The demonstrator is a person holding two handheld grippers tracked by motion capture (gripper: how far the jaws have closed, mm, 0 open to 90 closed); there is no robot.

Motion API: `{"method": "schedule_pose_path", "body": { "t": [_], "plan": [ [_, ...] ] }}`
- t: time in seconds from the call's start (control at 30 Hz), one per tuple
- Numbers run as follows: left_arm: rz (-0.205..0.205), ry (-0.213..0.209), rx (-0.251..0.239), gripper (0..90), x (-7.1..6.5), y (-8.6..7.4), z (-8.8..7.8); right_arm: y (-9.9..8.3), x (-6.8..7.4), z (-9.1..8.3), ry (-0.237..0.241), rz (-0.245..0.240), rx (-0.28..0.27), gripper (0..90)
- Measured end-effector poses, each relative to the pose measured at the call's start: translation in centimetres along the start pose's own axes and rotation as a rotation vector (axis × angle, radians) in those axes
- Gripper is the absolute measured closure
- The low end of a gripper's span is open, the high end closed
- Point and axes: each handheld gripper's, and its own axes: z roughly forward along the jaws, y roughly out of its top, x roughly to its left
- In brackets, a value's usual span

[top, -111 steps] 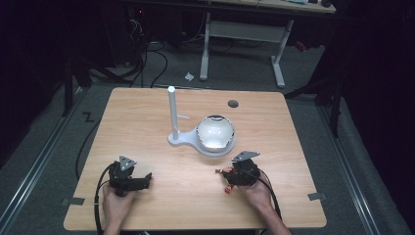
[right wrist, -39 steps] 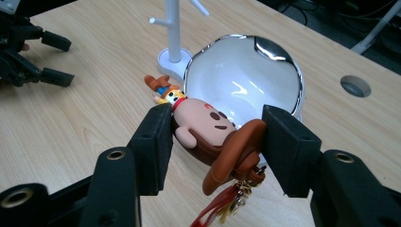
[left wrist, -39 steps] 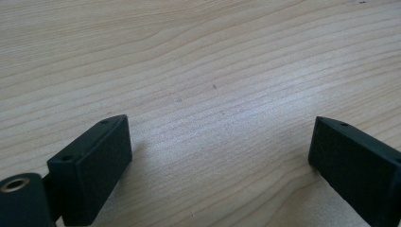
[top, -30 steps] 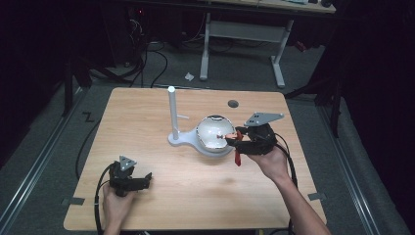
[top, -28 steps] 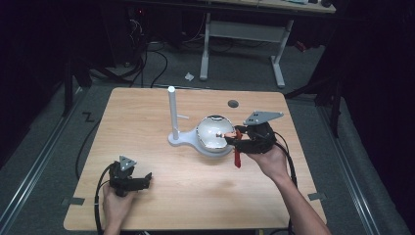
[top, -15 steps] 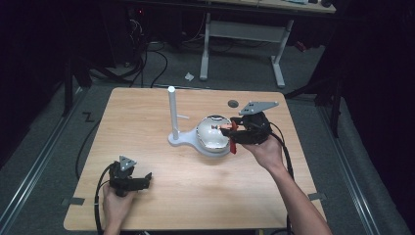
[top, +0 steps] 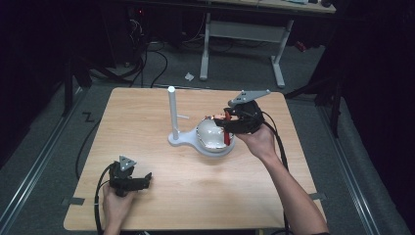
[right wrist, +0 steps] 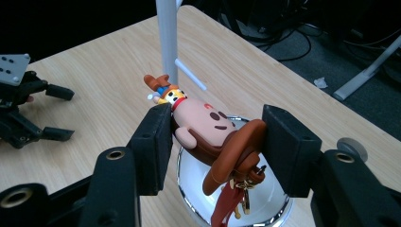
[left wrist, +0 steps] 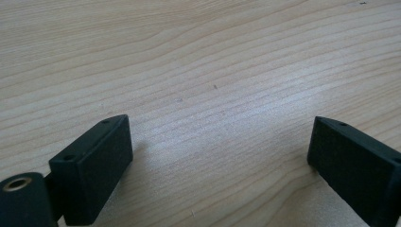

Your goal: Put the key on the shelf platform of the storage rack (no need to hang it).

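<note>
Keychain figure (right wrist: 203, 125) is clamped in my right claw (right wrist: 215, 137), held in the air just above the chrome dish (right wrist: 265, 201) of the white stand (top: 172, 117), near the post. It's a soft-looking rubbery cartoon char w/ brown hat and a red strap (right wrist: 224, 210) plus a small metal ring hanging below.

Right claw: jaws closed on the figure, one pad on its shoulder side, other on the brown hat brim. Left claw (left wrist: 222, 161): jaws wide apart, nothing between them, resting low on the wooden surface (top: 147, 122) well away from the stand.

Handling, my read:
- light, no load issue
- body prob squishy, so grip deforms it a bit; not fragile
- smooth finish, could twist or slip between pads if I ease off
- strap + ring dangle free, will swing and may snag the dish rim or the peg (right wrist: 190, 74) on the post

Best hold imo: across the torso as it is now, leaving strap loop clear. If the loop has to go over that peg, I'd keep the grip low on the body so the ring end stays reachable.
</note>
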Motion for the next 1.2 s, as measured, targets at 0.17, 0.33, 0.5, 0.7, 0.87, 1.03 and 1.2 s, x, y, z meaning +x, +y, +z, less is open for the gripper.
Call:
{"method": "schedule_pose_path", "body": {
  "t": [0.17, 0.33, 0.5, 0.7, 0.87, 1.03, 1.2],
  "plan": [
    [0.0, 0.0, 0.001, 7.7, 0.0, 0.0, 0.0, 0.5, 0.0, 1.1, -0.007, -0.003, 0.003, 45.8],
    [0.0, 0.0, 0.0, 7.7, 0.0, 0.0, 0.0, 0.7, -0.1, 2.2, -0.003, -0.006, 0.008, 45.8],
    [0.0, 0.0, -0.001, 7.7, 0.0, 0.0, 0.0, 0.8, -0.1, 3.1, -0.001, -0.005, 0.006, 45.7],
    [-0.001, 0.001, -0.001, 7.7, 0.0, 0.0, 0.0, 0.5, -0.3, 4.5, -0.006, 0.005, 0.028, 45.5],
    [0.001, 0.001, 0.0, 7.8, 0.0, 0.0, 0.0, -0.3, -0.5, 5.6, -0.009, 0.009, 0.054, 45.5],
    [-0.001, 0.0, -0.001, 7.8, 0.0, 0.0, 0.0, -1.2, -1.0, 6.4, -0.015, 0.025, 0.071, 45.3],
    [-0.001, 0.001, -0.001, 7.9, 0.0, 0.0, 0.0, -2.0, -1.5, 6.8, -0.014, 0.039, 0.089, 45.3]
  ]
}}
